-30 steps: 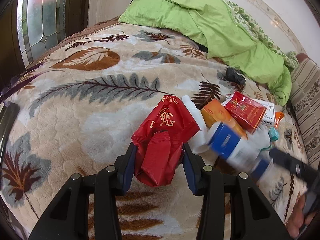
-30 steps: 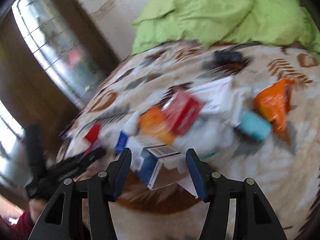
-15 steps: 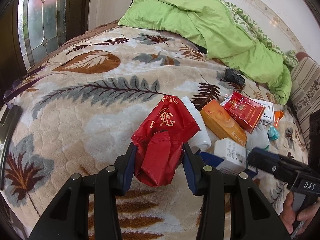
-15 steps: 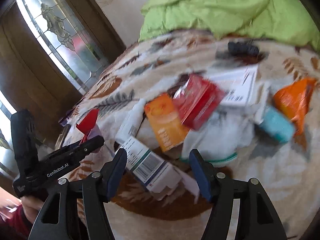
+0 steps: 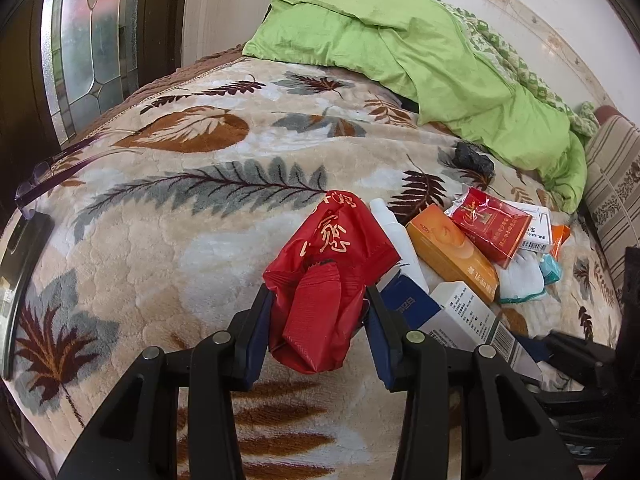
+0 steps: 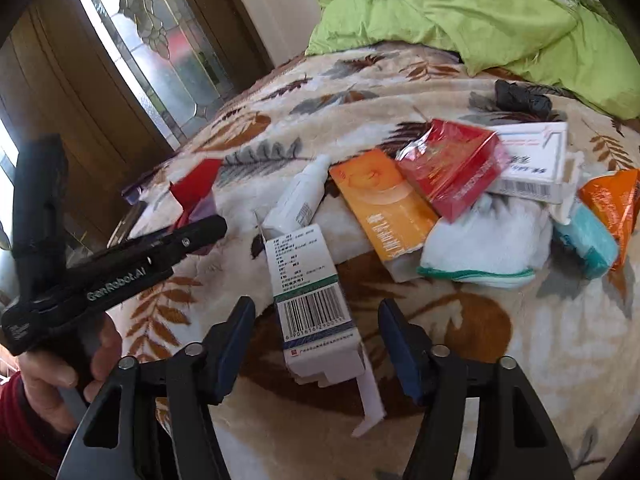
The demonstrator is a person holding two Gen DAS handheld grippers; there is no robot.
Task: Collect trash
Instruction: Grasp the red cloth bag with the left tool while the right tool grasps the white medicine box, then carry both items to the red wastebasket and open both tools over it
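Note:
My left gripper (image 5: pixel 316 300) is shut on a crumpled red plastic bag (image 5: pixel 336 248), held just above the leaf-patterned blanket (image 5: pixel 160 248). The right wrist view shows the same gripper (image 6: pixel 192 232) from the side, in a person's hand, with the red bag (image 6: pixel 196 184) at its tip. A white-and-blue carton (image 6: pixel 308 280) with a barcode lies on the blanket between the jaws of my right gripper (image 6: pixel 316 308). Those jaws are closing and the pads stand clear of the carton's sides. The carton (image 5: pixel 464 312) lies right beside the bag.
Behind the carton lie more pieces of trash: a white bottle (image 6: pixel 300 196), an orange box (image 6: pixel 384 204), a red pack (image 6: pixel 452 168), a white box (image 6: pixel 532 156), a white cloth (image 6: pixel 484 244), a teal packet (image 6: pixel 588 240) and an orange wrapper (image 6: pixel 612 196). A green duvet (image 6: pixel 480 12) covers the far end.
The right gripper has moved down and closer over the carton, which now lies still on the blanket, and its jaws have narrowed. The left gripper and red bag have not moved.

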